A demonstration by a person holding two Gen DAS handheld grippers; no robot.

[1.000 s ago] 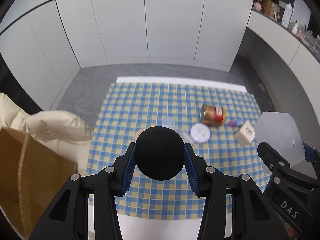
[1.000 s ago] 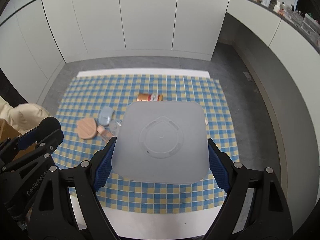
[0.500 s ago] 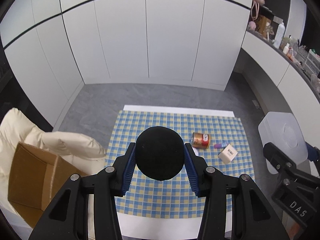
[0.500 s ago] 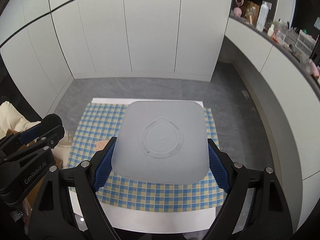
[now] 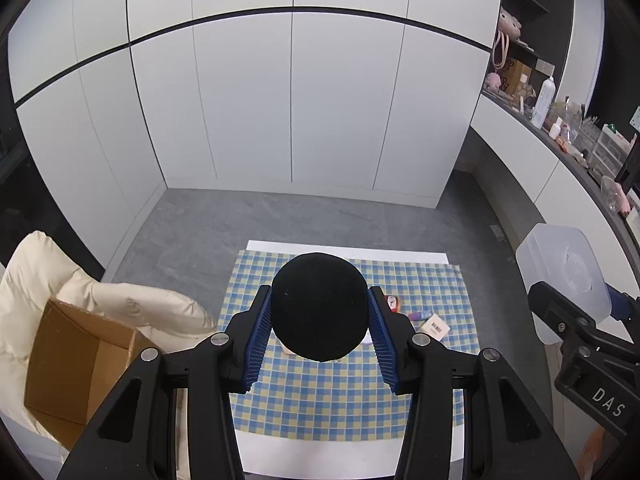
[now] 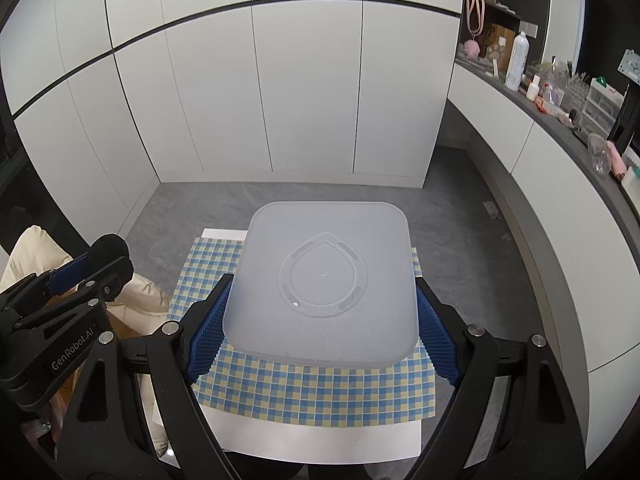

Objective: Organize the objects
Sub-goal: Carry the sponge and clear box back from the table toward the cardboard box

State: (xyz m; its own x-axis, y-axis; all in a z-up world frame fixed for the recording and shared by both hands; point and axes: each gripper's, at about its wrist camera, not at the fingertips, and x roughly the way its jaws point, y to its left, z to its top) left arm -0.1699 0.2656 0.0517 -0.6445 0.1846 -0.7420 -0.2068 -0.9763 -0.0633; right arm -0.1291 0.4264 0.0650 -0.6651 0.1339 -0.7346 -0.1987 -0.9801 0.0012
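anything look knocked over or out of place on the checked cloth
Yes: a can lies on its side on the checked cloth, beside a small white box. Other items there are mostly hidden behind the black ball.

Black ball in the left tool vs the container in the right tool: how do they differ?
The black ball is round, matte and opaque; the container is square with rounded corners, frosted and translucent. The ball is narrow between the left tool pads; the container spreads the right tool far wider. Both are clamped, lifted above the checked cloth.
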